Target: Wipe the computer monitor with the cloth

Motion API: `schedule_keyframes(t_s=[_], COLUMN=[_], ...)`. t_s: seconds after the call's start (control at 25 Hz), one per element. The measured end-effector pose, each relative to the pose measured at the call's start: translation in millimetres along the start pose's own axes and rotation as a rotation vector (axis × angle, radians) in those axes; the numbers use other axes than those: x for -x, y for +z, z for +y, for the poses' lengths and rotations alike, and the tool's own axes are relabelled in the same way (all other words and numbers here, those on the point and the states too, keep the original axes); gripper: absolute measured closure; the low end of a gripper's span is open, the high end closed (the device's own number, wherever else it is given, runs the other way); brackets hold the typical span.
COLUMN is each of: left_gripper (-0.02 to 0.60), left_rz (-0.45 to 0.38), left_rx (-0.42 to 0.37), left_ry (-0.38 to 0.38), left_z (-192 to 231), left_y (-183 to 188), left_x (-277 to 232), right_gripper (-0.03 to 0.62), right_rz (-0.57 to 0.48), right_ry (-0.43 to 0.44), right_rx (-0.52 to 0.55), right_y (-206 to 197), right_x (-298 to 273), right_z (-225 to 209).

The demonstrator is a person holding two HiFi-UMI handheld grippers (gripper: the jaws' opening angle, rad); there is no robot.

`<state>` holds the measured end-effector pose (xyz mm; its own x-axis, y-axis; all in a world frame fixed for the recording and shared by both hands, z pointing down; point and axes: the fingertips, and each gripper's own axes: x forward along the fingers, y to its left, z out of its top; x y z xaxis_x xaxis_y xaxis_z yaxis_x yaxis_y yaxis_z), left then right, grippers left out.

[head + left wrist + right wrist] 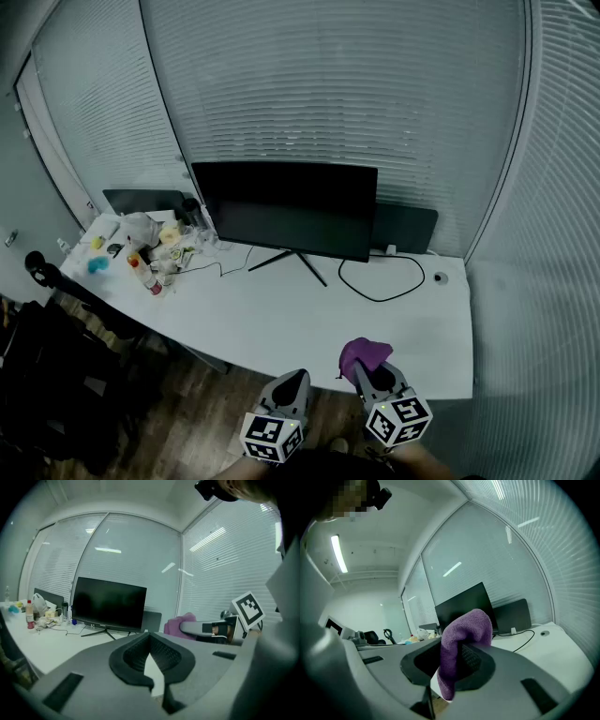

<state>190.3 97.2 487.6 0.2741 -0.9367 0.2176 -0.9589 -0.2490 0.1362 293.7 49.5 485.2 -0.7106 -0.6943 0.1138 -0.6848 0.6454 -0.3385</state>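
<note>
The black monitor (286, 211) stands on its stand at the back of the white desk (281, 319), screen dark; it also shows in the left gripper view (110, 604) and the right gripper view (464, 604). My right gripper (367, 373) hovers at the desk's front edge, shut on a purple cloth (364, 354). That cloth (464, 630) bulges up and drapes over the right gripper (461, 656) jaws. My left gripper (296, 378) hangs beside it, just off the desk edge, shut with nothing in it (150, 637). From the left gripper view the cloth (176, 624) shows at the right.
Bottles, a bag and small yellow and blue items (150, 253) crowd the desk's left end. A black cable (384, 281) loops right of the monitor stand. A dark panel (405, 228) leans behind the monitor. Blinds cover the windows behind. A dark chair (56, 375) stands at the left.
</note>
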Motion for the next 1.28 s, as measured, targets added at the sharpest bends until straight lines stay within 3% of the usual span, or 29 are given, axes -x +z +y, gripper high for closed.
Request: schedule_keyframes(t_s=[1.28], left_gripper=[0.575], left_rz=[0.057], left_rx=[-0.028], left_ry=[-0.038], left_z=[-10], left_y=[2], left_x=[-44], right_gripper=[0.514], right_rz=[-0.01], right_ry=[-0.025], right_rx=[-0.058], right_y=[9], right_x=[-18], right_z=[-40])
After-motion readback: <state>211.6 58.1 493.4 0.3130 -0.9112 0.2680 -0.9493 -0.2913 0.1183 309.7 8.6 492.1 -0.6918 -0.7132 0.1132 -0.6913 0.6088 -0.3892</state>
